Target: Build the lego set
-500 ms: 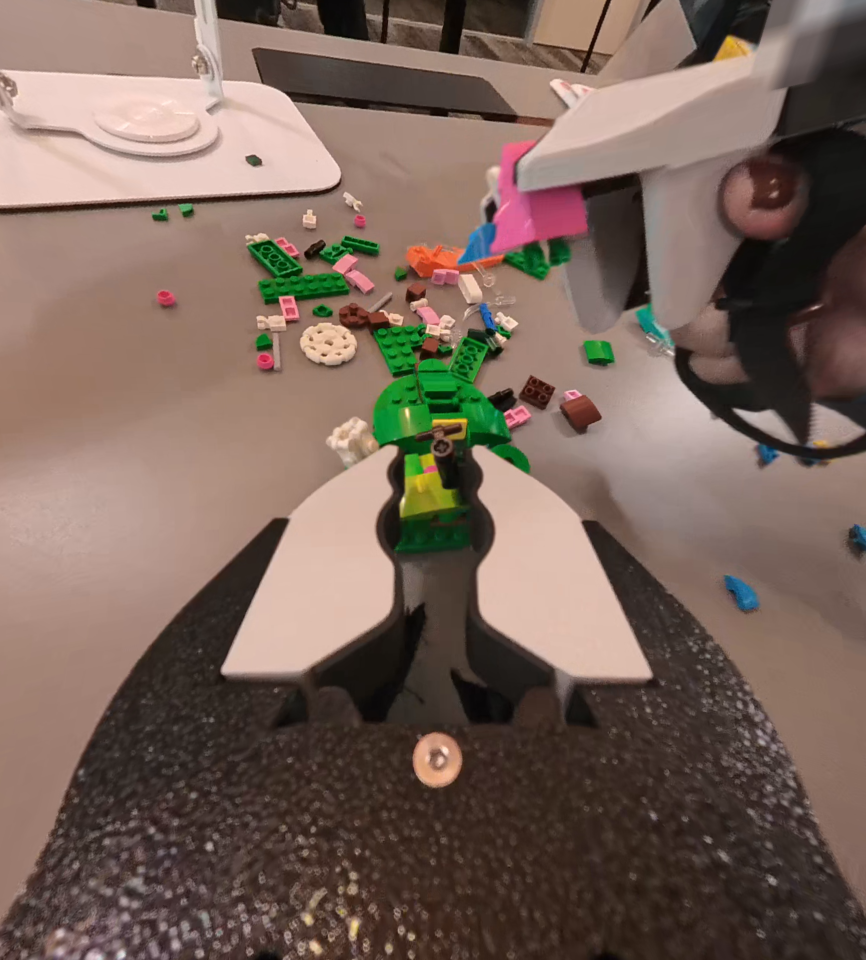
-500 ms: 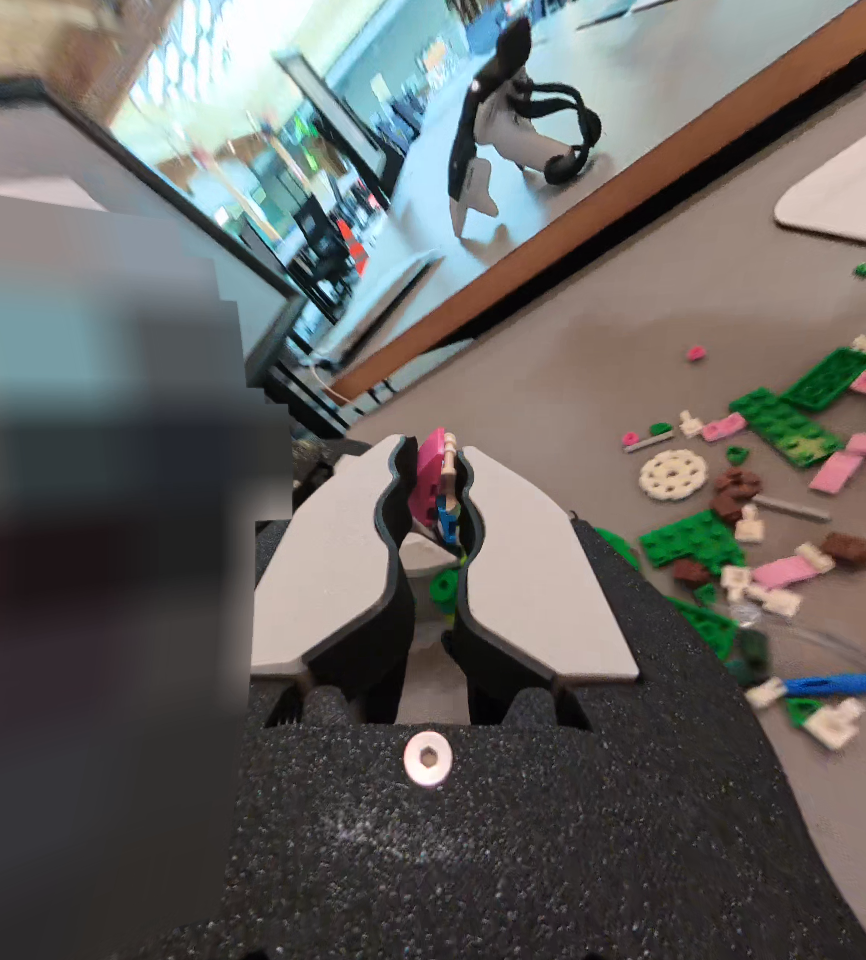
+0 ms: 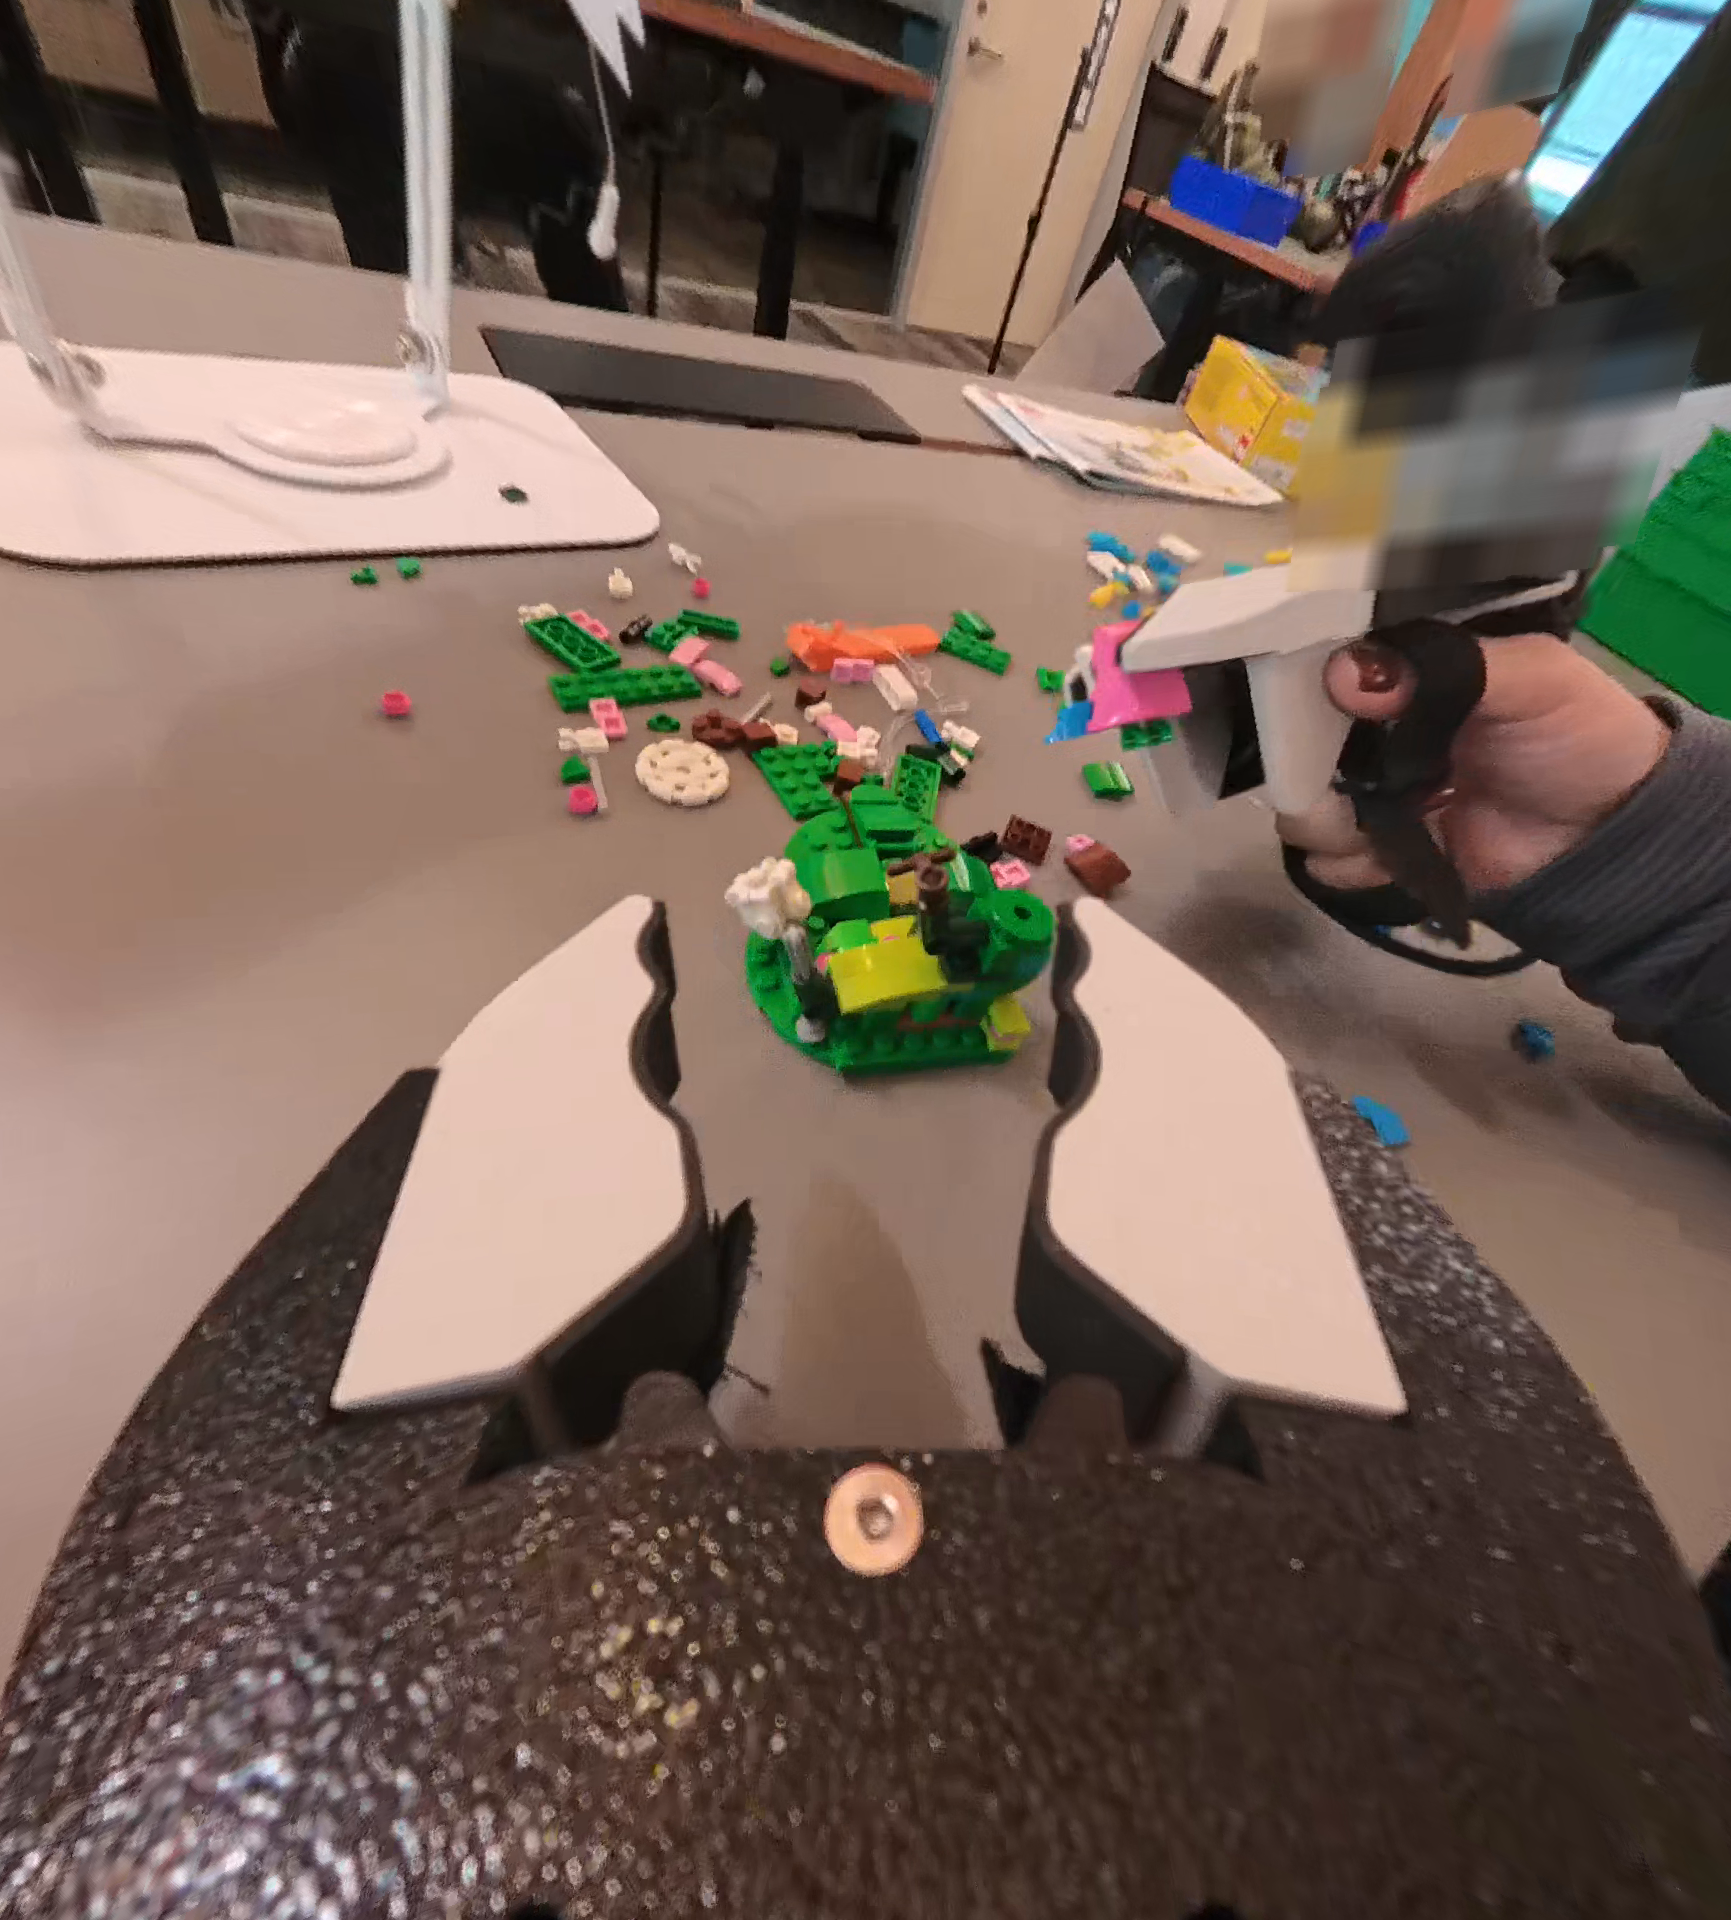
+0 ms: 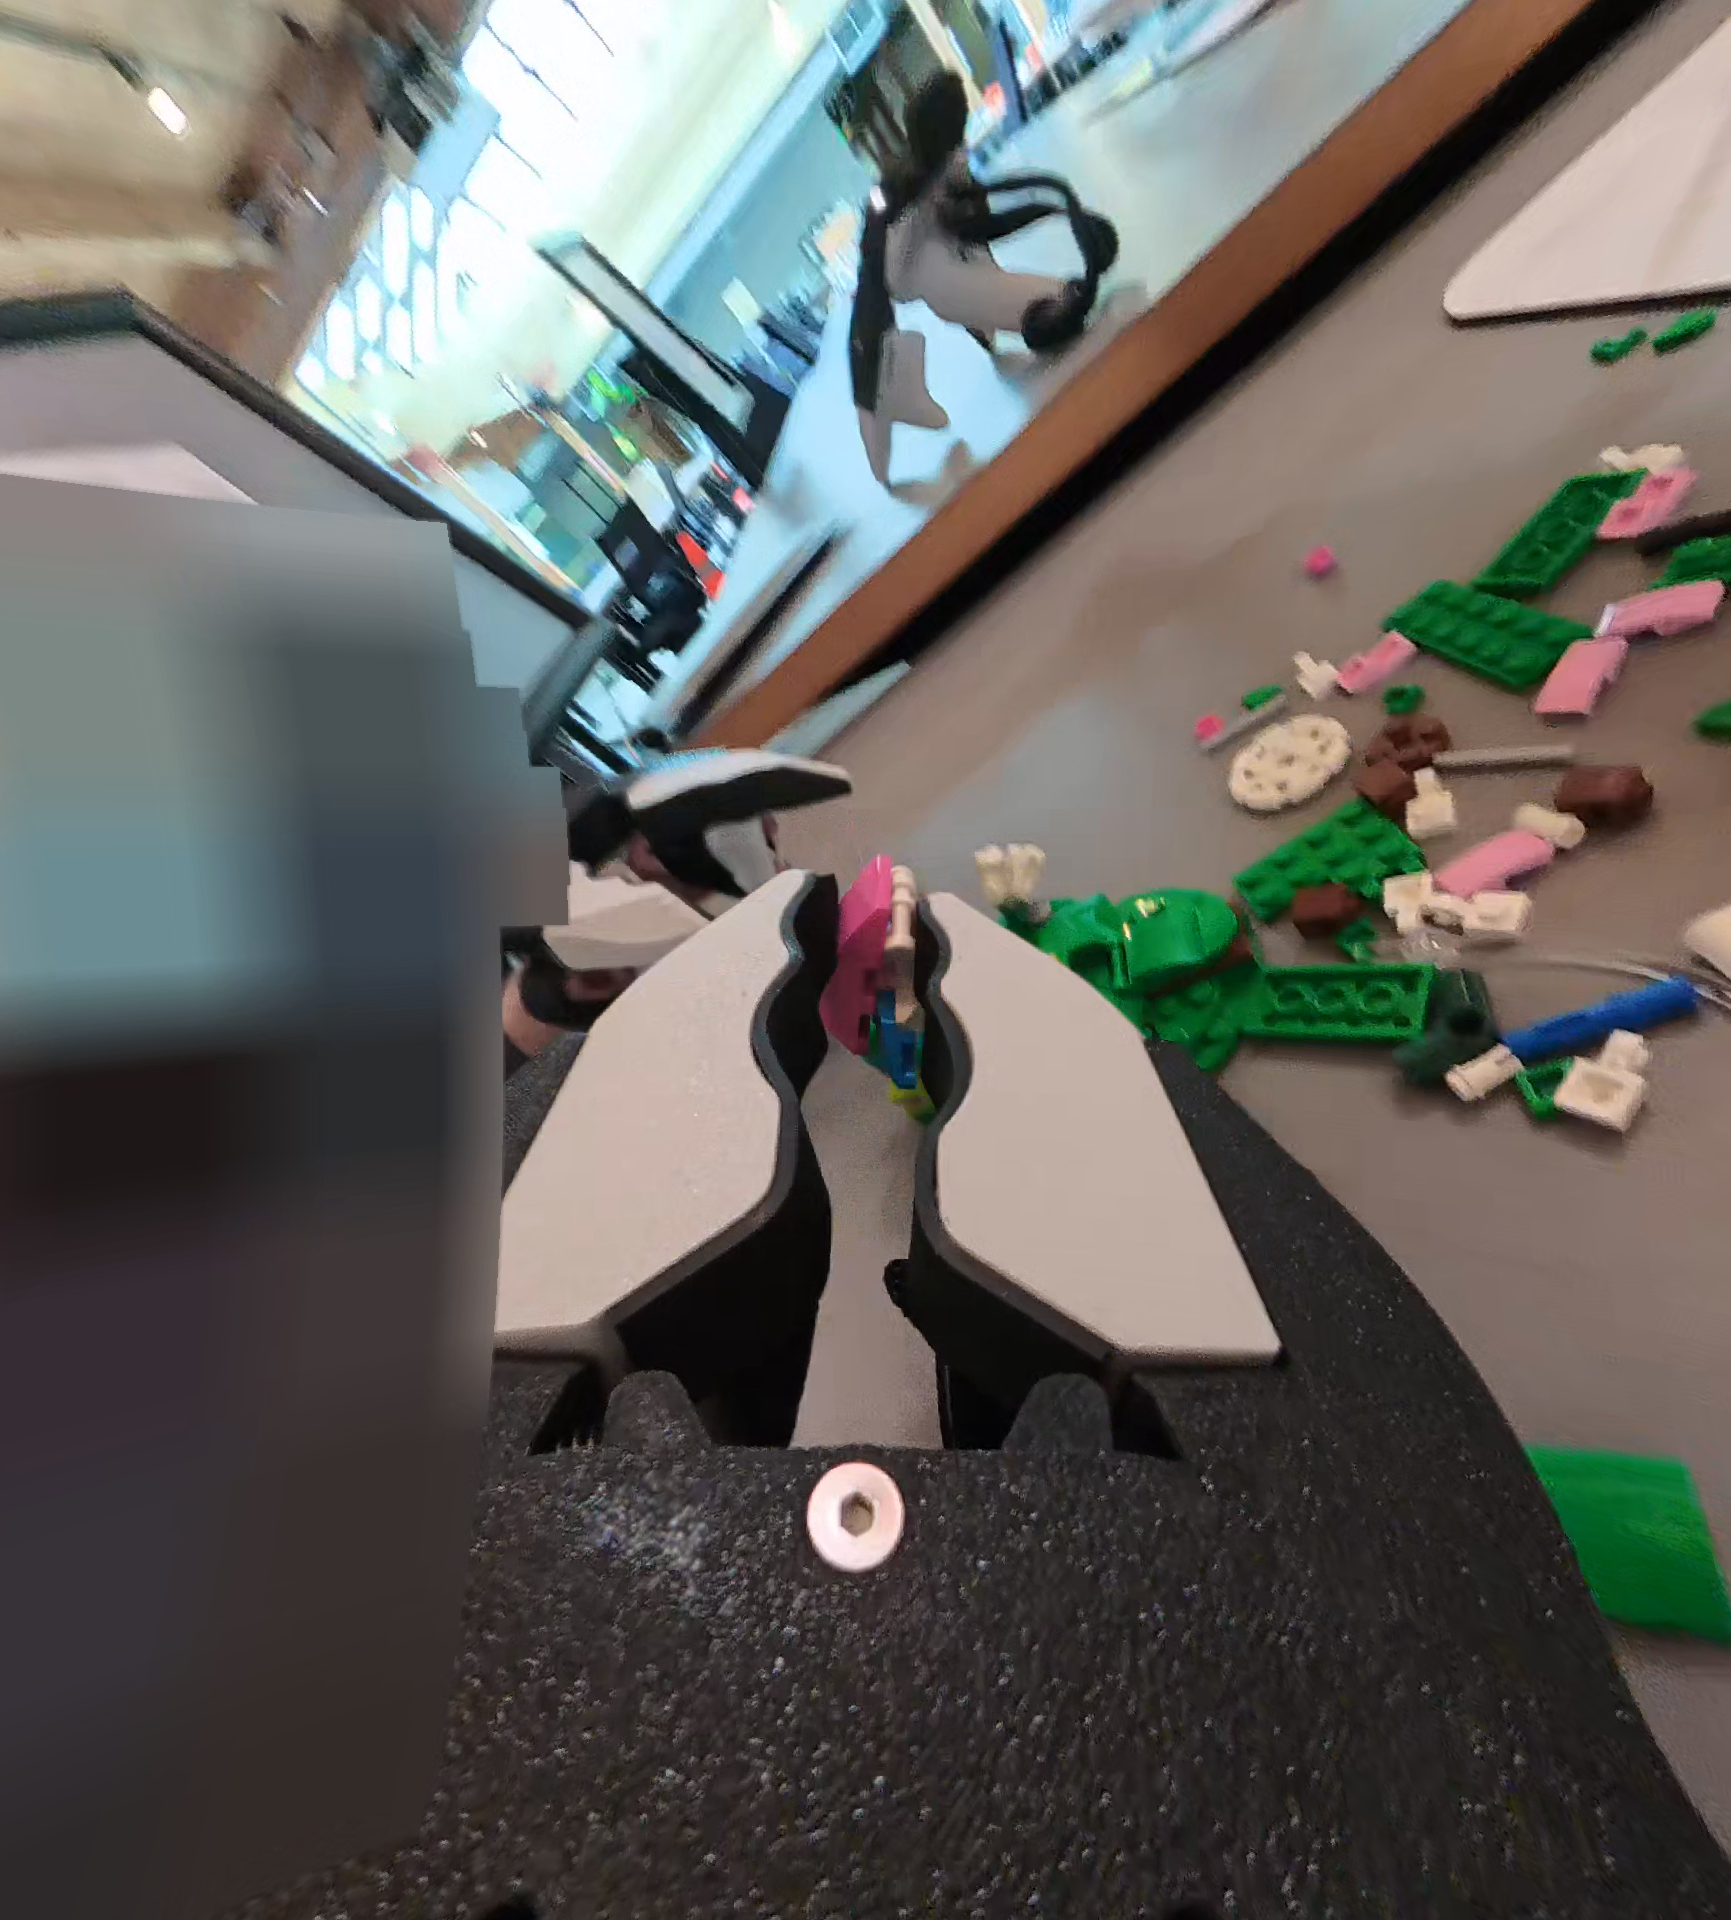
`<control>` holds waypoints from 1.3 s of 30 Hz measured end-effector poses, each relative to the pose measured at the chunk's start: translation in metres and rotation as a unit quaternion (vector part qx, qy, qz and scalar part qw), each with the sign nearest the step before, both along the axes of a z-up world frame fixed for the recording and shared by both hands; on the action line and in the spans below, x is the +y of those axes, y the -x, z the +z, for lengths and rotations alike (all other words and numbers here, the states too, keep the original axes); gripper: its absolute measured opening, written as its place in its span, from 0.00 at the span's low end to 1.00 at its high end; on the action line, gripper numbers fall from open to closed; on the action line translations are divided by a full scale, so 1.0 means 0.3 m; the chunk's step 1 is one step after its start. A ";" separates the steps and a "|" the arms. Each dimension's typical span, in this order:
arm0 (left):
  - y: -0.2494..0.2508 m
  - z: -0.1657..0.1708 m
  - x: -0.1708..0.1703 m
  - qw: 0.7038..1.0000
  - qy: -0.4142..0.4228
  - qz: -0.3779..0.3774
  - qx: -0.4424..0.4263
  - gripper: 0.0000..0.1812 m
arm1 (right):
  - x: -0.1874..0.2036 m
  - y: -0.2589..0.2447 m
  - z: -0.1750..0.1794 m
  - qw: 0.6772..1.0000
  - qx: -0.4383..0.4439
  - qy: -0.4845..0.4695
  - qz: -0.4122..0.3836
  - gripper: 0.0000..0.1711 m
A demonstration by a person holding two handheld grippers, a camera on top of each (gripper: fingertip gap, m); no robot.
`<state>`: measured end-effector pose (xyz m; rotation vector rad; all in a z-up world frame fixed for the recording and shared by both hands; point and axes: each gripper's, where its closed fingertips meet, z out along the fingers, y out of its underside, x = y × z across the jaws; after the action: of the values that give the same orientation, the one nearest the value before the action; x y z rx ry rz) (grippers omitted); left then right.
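Left wrist view: green build (image 3: pixel 897 951), a partly assembled model on a rounded green base, stands on the grey worktop (image 3: pixel 217 935) between the tips of the left claw (image 3: pixel 856 961), nearer its right finger. Left claw spread wide, holding nothing; whether the right finger touches the build cannot be told.

Pink piece (image 3: pixel 1131 691): small assembly of pink, blue and white parts, pinched in the right claw (image 3: pixel 1136 686), held above the worktop to the right of the loose bricks. A gloved hand (image 3: pixel 1526 769) grips the right claw's handle.

Loose bricks (image 3: pixel 736 696): scattered beyond the build, green plates, pink, white and brown bits, an orange part, and a round white plate (image 3: pixel 682 771). A few blue bits (image 3: pixel 1380 1122) lie apart on the right.

White base (image 3: pixel 289 468): flat rounded stand at far left of the worktop, with clear uprights rising from it.

Booklet (image 3: pixel 1121 457) and yellow box (image 3: pixel 1245 416): at the far right edge of the worktop.

Right wrist view: right claw (image 4: pixel 876 961) pressed together on the pink piece (image 4: pixel 861 956), which stands up between the fingertips. Green build (image 4: pixel 1152 951) lies just beyond on the right, with loose bricks (image 4: pixel 1463 623) farther right. Left claw (image 4: pixel 726 821) shows small behind the fingertips on the left.
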<state>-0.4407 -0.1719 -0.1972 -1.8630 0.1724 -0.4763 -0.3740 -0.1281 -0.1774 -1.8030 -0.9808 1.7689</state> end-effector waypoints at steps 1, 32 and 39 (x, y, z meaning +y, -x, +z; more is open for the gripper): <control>-0.009 -0.010 -0.003 1.000 0.009 -0.013 -0.003 0.41 | -0.010 -0.003 -0.014 1.000 -0.013 -0.013 0.003 0.08; -0.067 0.059 0.010 0.997 -0.074 -0.034 -0.006 0.30 | -0.085 -0.099 -0.087 0.973 -0.087 -0.193 0.096 0.08; -0.007 0.091 0.025 0.992 -0.120 0.038 -0.001 0.29 | -0.218 -0.137 -0.227 0.935 -0.188 -0.199 0.227 0.08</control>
<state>-0.4386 -0.1643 -0.1700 -1.6272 0.1498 -0.3876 -0.3330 -0.1937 -0.2455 -1.7671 -1.8865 1.3220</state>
